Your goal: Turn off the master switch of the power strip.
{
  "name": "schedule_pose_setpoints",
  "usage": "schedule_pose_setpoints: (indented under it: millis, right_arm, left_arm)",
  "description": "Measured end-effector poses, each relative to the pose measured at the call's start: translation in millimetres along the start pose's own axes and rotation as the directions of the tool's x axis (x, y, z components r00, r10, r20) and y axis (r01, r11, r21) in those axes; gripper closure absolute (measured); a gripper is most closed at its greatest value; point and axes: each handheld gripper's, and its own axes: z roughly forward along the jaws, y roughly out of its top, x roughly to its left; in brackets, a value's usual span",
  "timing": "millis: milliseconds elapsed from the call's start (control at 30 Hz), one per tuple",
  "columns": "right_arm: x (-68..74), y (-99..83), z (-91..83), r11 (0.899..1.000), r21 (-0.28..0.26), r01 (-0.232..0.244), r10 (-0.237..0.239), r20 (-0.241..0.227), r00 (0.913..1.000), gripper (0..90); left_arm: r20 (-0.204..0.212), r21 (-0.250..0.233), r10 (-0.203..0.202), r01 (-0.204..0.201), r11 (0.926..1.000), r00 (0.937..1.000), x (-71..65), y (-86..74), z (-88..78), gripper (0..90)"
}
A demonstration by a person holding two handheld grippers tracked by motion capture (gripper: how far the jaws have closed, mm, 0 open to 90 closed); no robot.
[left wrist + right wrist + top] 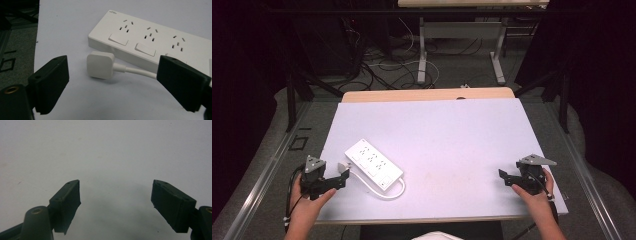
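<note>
Not much to read here, honestly. The only lettering I can spot is a tiny grey mark printed at one corner of the flat white plastic power strip, close to the end of its top face in the left gripper view. It looks like a short brand logo, maybe two small lines, but it's way too small and blurry to make out any letters. The white rocker switches beside the sockets look blank, no symbols I can tell. The square white plug on the cable shows a plain face, nothing printed there.
</note>
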Motion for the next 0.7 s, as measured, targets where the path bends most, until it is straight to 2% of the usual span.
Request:
schedule_pose_setpoints:
  millis: [133, 200, 233, 300, 400, 500, 567, 700]
  right_arm:
    - [0.8, -0.1, 0.0, 1.000, 0.001, -0.001, 0.001, 0.000, 1.0000, 22.8]
    - [0.9, -0.2, 0.6, 1.000, 0.002, 0.004, -0.004, -0.002, 1.0000, 22.8]
    - [1.4, -0.1, 0.6, 1.000, 0.003, 0.000, 0.000, -0.002, 1.0000, 22.8]
    - [1.3, -0.1, 0.6, 1.000, 0.003, 0.000, 0.000, -0.002, 1.0000, 22.8]
    - [0.8, -0.3, 0.7, 1.000, 0.001, 0.007, -0.007, -0.002, 1.0000, 22.8]
    - [1.5, -0.1, 0.8, 1.000, 0.002, 0.001, -0.001, -0.003, 1.0000, 22.8]
    - [1.6, 0.0, 1.1, 1.000, 0.002, 0.004, -0.004, -0.001, 1.0000, 22.8]
    - [1.6, 0.0, 1.3, 1.000, 0.002, 0.005, -0.005, -0.003, 1.0000, 22.8]
  left_arm:
    - [0.012, -0.002, 0.004, -0.004, 1.0000, 0.9999, -2.1, 1.0, -1.7, 18.5]
    - [0.019, -0.001, 0.015, -0.014, 0.9999, 0.9997, -3.8, 1.8, -3.3, 23.5]
    - [0.019, -0.004, 0.032, -0.032, 0.9995, 0.9993, -4.1, 2.5, -4.1, 26.4]
    - [0.025, -0.003, 0.045, -0.044, 0.9990, 0.9987, -6.2, 2.9, -5.2, 28.6]
    - [0.036, 0.018, 0.075, -0.075, 0.9970, 0.9966, -8.6, 4.4, -7.6, 29.7]
    - [0.063, 0.016, 0.068, -0.070, 0.9975, 0.9957, -13.6, 6.3, -8.0, 31.2]
    - [0.067, 0.016, 0.066, -0.067, 0.9977, 0.9956, -15.1, 6.8, -8.2, 32.8]
    - [0.078, 0.022, 0.087, -0.089, 0.9957, 0.9931, -20.4, 8.3, -9.3, 33.7]
